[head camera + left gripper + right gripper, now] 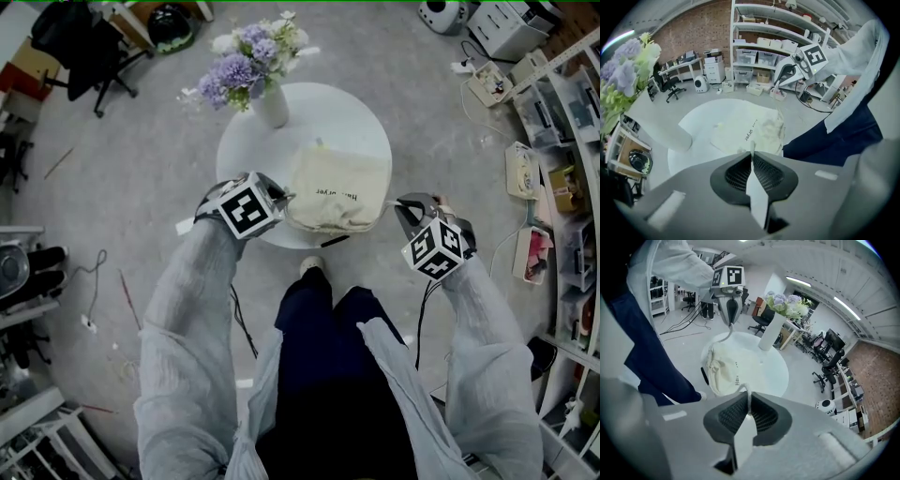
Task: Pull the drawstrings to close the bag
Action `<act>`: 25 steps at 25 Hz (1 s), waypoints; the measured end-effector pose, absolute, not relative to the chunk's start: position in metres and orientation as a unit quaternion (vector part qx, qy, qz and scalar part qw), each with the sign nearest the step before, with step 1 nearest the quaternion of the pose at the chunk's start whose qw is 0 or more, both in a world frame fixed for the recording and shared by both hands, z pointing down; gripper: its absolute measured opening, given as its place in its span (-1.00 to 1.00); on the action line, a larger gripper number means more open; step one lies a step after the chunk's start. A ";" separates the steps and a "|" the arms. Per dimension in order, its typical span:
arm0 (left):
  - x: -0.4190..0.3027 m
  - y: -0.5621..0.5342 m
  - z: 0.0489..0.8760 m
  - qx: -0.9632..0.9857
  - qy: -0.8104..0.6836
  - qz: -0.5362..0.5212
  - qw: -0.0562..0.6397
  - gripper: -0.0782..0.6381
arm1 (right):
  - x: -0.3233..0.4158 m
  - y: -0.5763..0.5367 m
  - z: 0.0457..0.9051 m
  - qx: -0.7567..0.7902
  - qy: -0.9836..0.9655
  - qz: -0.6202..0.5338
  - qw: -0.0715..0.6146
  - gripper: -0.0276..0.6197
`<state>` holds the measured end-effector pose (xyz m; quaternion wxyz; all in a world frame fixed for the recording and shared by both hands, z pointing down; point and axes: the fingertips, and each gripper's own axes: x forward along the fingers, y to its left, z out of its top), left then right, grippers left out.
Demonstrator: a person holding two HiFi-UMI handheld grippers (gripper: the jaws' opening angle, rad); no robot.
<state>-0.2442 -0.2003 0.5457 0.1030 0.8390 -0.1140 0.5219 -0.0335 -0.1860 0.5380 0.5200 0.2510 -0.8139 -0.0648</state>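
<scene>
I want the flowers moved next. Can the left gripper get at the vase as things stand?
Probably not yet. The left gripper has its jaws shut on the drawstring of the bag, so it must let go first. Otherwise bare table lies between it and the vase.

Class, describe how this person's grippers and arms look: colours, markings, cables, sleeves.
Both the left gripper and right gripper are grey with dark meshed pads; each carries a cube of black-and-white square markers and trails a black cable. The sleeves are pale grey, crinkled.

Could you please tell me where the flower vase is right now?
In the head view, the flower vase stands at the round white table's far left edge, just beyond the cream bag.
</scene>
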 end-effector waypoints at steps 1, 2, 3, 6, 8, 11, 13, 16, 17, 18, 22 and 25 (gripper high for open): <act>-0.233 -0.202 0.547 0.844 -0.111 0.515 0.101 -0.68 | -0.041 -0.189 0.537 0.252 -0.818 -0.065 0.513 -0.85; -0.223 -0.203 0.549 0.848 -0.107 0.510 0.098 -0.68 | -0.049 -0.192 0.537 0.252 -0.822 -0.065 0.507 -0.85; -0.213 -0.205 0.552 0.851 -0.104 0.506 0.094 -0.68 | -0.058 -0.195 0.538 0.251 -0.825 -0.066 0.502 -0.85; -0.193 -0.212 0.562 0.856 -0.103 0.500 0.081 -0.68 | -0.084 -0.205 0.542 0.251 -0.835 -0.054 0.487 -0.85; -0.184 -0.217 0.570 0.857 -0.112 0.498 0.073 -0.68 | -0.096 -0.209 0.552 0.253 -0.840 -0.029 0.479 -0.85; -0.177 -0.221 0.585 0.856 -0.125 0.496 0.068 -0.68 | -0.103 -0.213 0.573 0.259 -0.840 0.023 0.476 -0.85; -0.177 -0.224 0.594 0.854 -0.134 0.499 0.069 -0.68 | -0.105 -0.214 0.587 0.266 -0.837 0.058 0.474 -0.84; -0.180 -0.226 0.602 0.854 -0.142 0.495 0.079 -0.67 | -0.106 -0.217 0.601 0.283 -0.831 0.095 0.470 -0.84; -0.180 -0.226 0.604 0.855 -0.142 0.492 0.084 -0.67 | -0.106 -0.218 0.604 0.288 -0.829 0.103 0.468 -0.84; -0.181 -0.226 0.604 0.856 -0.143 0.490 0.087 -0.67 | -0.105 -0.219 0.606 0.292 -0.828 0.110 0.466 -0.84; -0.185 -0.226 0.608 0.855 -0.147 0.489 0.091 -0.67 | -0.105 -0.220 0.608 0.297 -0.826 0.130 0.461 -0.83; -0.186 -0.226 0.608 0.856 -0.152 0.484 0.101 -0.67 | -0.106 -0.221 0.608 0.301 -0.828 0.163 0.444 -0.82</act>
